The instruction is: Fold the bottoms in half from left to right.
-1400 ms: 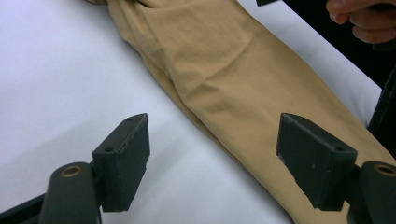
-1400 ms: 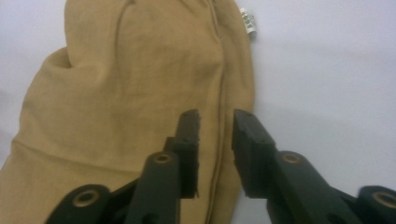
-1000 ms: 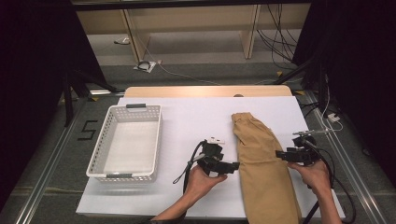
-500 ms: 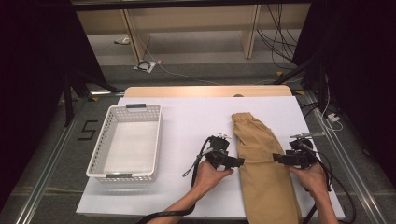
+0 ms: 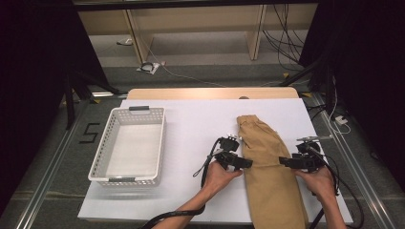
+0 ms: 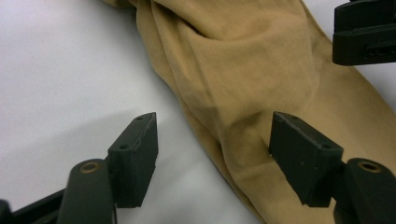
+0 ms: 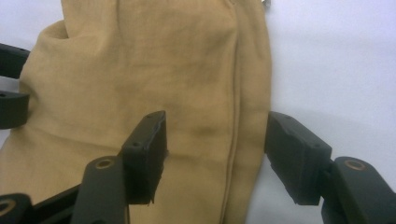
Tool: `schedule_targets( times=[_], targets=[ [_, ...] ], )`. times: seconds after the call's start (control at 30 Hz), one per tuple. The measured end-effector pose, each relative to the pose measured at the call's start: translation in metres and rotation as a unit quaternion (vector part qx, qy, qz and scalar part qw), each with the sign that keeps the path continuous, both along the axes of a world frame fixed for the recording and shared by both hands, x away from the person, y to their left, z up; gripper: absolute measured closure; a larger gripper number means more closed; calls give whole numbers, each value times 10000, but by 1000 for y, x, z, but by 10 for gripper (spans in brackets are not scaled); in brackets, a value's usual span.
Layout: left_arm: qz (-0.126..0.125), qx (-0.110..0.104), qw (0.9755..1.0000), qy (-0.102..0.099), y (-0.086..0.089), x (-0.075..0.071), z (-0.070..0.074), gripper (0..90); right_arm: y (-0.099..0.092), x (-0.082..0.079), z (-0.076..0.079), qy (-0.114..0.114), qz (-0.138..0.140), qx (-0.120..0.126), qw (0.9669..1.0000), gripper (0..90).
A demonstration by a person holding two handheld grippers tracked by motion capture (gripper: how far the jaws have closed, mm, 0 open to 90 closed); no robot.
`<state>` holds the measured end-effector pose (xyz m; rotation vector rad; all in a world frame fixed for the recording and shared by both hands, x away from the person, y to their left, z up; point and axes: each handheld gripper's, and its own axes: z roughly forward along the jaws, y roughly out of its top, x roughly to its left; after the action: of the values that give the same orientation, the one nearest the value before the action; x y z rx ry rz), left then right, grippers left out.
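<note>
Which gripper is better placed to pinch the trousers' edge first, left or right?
Right, probably. The right gripper has the side edge of the tan trousers between its open jaws. The left gripper has one jaw on cloth and one over the bare table; its jaws have just been closing.

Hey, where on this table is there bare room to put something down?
Bare white table lies between the basket and the tan trousers, and along the far edge. It is crowded around the trousers, flanked by both grippers.

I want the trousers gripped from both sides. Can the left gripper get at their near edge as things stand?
Probably yes: the left gripper has its jaws apart astride the edge of the tan trousers, with nothing between them but cloth and bare table.
</note>
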<state>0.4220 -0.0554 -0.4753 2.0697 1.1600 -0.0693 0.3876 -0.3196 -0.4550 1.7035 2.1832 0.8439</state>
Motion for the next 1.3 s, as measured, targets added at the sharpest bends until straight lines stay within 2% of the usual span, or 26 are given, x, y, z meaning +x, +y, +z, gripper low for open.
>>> schedule_targets(
  times=[0.37, 0.5, 0.73, 0.83, 0.97, 1.3],
  targets=[
    [70, 54, 9999, 53, -9, 2, -3, 402, 0, 0, 0, -11, 18, -1, 10000, 405],
    [32, 102, 9999, 16, -11, 2, -3, 460, 1, 0, -1, -19, 19, -7, 10000, 405],
    [4, 239, 9997, 2, -16, 0, -3, 638, 0, 0, 0, -14, 17, -5, 10000, 405],
    [18, 312, 9995, -74, -17, 0, -4, 734, 0, 0, 0, -2, 4, -6, 10000, 407],
    [-18, 318, 9995, -77, -17, -1, -4, 820, -1, 1, -1, 3, -49, -13, 10000, 420],
    [-117, 281, 9994, -154, -16, -2, -5, 860, -4, 3, -8, 170, -190, -124, 9996, 476]
  ],
)
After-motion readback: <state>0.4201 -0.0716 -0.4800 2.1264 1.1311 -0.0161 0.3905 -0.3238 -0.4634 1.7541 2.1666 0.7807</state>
